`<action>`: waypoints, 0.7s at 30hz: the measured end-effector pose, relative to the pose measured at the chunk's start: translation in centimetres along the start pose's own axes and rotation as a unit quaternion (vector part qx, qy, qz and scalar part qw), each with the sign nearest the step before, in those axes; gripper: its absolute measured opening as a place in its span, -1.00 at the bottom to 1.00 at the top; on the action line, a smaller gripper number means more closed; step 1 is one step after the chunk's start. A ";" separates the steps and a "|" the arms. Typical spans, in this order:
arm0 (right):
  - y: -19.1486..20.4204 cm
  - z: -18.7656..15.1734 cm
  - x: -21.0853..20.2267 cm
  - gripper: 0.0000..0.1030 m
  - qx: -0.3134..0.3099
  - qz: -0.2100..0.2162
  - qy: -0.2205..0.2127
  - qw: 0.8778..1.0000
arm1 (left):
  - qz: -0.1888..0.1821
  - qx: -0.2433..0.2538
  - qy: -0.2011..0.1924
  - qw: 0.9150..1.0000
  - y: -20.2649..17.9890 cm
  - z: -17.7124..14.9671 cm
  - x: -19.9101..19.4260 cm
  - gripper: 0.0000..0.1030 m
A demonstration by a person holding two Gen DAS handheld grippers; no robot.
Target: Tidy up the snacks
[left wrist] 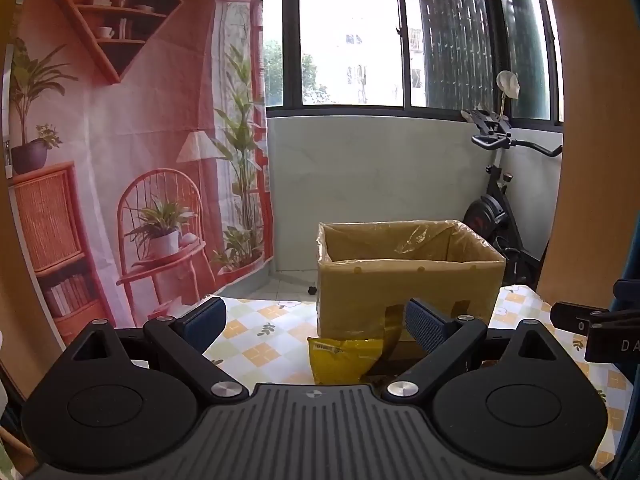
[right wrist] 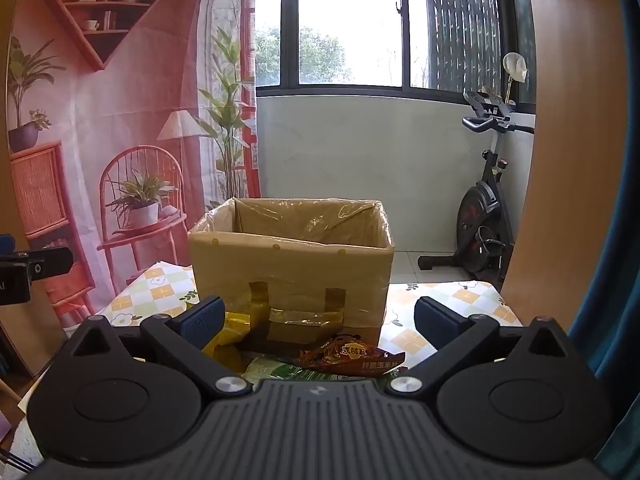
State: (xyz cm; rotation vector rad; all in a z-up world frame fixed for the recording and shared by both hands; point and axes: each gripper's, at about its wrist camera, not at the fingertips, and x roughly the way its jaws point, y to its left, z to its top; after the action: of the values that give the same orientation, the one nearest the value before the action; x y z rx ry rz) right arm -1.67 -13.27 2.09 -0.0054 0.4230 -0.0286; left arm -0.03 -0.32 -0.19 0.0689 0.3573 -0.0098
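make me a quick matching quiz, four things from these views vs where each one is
Things:
1. box
2. yellow bag
3. red snack pack
4. exercise bike

Places:
a. on the floor by the window wall
b. on the table, open top, plastic lined
c. in front of the box, near the left gripper
d. in front of the box, between the right gripper fingers

Pairs: 1-b, 2-c, 3-d, 4-a

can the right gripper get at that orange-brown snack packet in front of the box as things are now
Probably yes. The right gripper is open, and the orange-brown snack packet lies on the tablecloth just below and between its fingers, in front of the cardboard box. Nothing covers it; a green packet lies right beside it.
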 end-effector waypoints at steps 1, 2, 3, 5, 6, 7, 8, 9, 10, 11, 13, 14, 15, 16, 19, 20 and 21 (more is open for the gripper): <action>0.0 0.0 0.0 1.00 0.000 -0.001 0.000 1.000 | -0.001 0.001 0.000 1.000 0.0 0.0 0.0 0.89; -0.1 0.1 0.0 1.00 0.000 -0.002 -0.001 1.000 | -0.003 0.001 -0.001 1.000 0.0 0.0 0.0 0.89; 0.2 0.0 0.0 1.00 0.000 -0.005 -0.002 1.000 | -0.004 0.001 -0.001 1.000 0.1 0.0 -0.1 0.89; 0.3 0.0 -0.1 1.00 0.000 -0.006 -0.003 1.000 | -0.002 0.002 -0.002 1.000 0.1 0.0 -0.1 0.89; 0.3 0.0 -0.1 1.00 0.001 -0.007 -0.003 1.000 | -0.002 0.002 -0.002 1.000 -0.1 0.0 -0.1 0.89; 0.3 0.0 -0.1 1.00 0.001 -0.007 -0.003 1.000 | -0.002 0.002 -0.002 1.000 -0.1 0.0 0.0 0.89; 0.3 0.0 -0.1 1.00 0.001 -0.006 -0.003 1.000 | -0.002 0.002 -0.002 1.000 -0.1 0.0 0.0 0.89; 0.2 0.0 -0.1 1.00 0.001 -0.006 -0.003 1.000 | -0.002 0.002 -0.002 1.000 -0.1 0.0 0.1 0.89; 0.3 0.0 -0.1 1.00 0.001 -0.006 -0.003 1.000 | -0.003 0.003 -0.002 1.000 -0.2 0.0 0.1 0.89; 0.3 0.0 -0.1 1.00 0.000 -0.006 -0.003 1.000 | -0.005 0.003 0.000 1.000 -0.2 0.1 0.2 0.89; 0.3 0.0 0.0 1.00 0.000 -0.006 -0.003 1.000 | -0.009 0.005 0.003 1.000 -0.3 0.0 0.4 0.89; 0.2 0.0 0.0 1.00 0.001 -0.006 -0.003 1.000 | -0.009 0.006 0.005 1.000 -0.3 0.0 0.4 0.89; 0.1 0.0 0.0 1.00 0.001 -0.006 -0.003 1.000 | -0.009 0.007 0.005 1.000 -0.4 0.0 0.4 0.89; 0.1 0.0 0.0 1.00 0.002 -0.006 -0.003 1.000 | -0.010 0.008 0.005 1.000 -0.3 0.0 0.4 0.89; 0.1 0.1 0.0 1.00 0.002 -0.007 -0.003 1.000 | -0.011 0.007 0.005 1.000 -0.1 0.1 0.3 0.89; 0.0 0.1 0.0 1.00 0.002 -0.007 -0.003 1.000 | -0.011 0.007 0.005 1.000 0.0 0.1 0.3 0.89; 0.0 0.0 0.0 1.00 0.003 -0.008 -0.003 1.000 | -0.011 0.006 0.005 1.000 0.0 0.2 0.3 0.89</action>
State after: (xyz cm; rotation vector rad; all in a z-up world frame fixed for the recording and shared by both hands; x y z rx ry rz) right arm -1.61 -13.23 2.11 -0.0034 0.4177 -0.0448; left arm 0.35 -0.30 -0.16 0.0772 0.3683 -0.0330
